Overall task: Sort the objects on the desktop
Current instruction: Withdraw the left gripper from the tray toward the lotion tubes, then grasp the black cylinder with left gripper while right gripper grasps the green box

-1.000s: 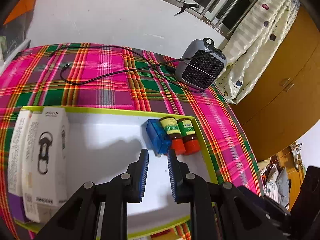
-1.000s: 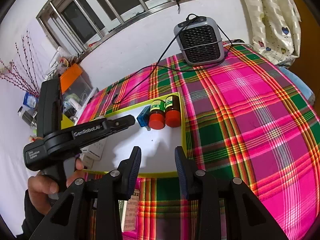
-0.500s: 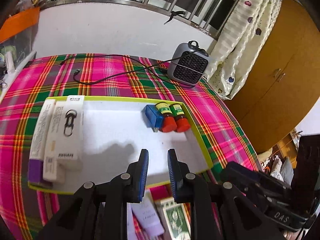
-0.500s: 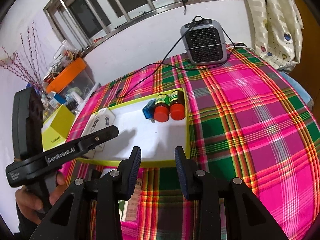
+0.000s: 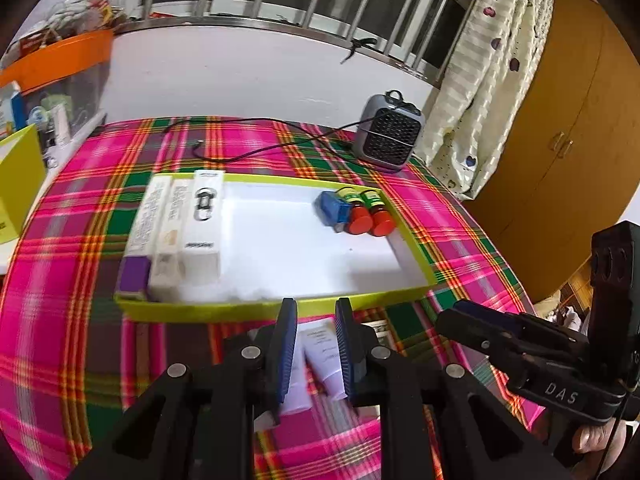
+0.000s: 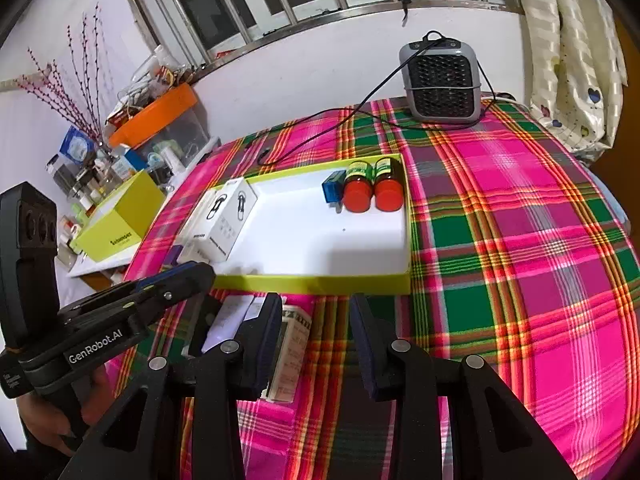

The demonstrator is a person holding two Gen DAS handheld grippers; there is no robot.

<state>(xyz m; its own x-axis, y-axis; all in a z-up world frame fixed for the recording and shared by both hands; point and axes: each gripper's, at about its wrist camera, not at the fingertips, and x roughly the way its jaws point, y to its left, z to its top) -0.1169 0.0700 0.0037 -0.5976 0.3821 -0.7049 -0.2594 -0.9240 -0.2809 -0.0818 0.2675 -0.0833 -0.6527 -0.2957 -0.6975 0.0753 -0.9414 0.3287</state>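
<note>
A yellow-green tray (image 5: 260, 312) with a white floor lies on the plaid cloth. Along its left side lie white boxes (image 5: 202, 216); at its right end are a small blue box (image 5: 330, 208) and two red-capped bottles (image 5: 360, 212). My left gripper (image 5: 316, 320) hovers just before the tray's near rim, jaws a little apart and empty, above a white tube (image 5: 324, 354). My right gripper (image 6: 314, 312) stands open and empty, to the right of a printed box (image 6: 292, 352) on the cloth. The left gripper (image 6: 192, 276) shows at the right wrist view's left.
A grey heater (image 5: 390, 132) with a black cable (image 5: 240, 156) stands behind the tray. A yellow box (image 6: 120, 220) and an orange-lidded bin (image 6: 156, 116) sit off the table's left. A wooden cupboard (image 5: 560, 140) and curtain (image 5: 488, 80) are on the right.
Both grippers have drawn back from over the tray to in front of its near rim, the left one farther. The tube and boxes on the cloth have come into view. Jaw gaps are unchanged.
</note>
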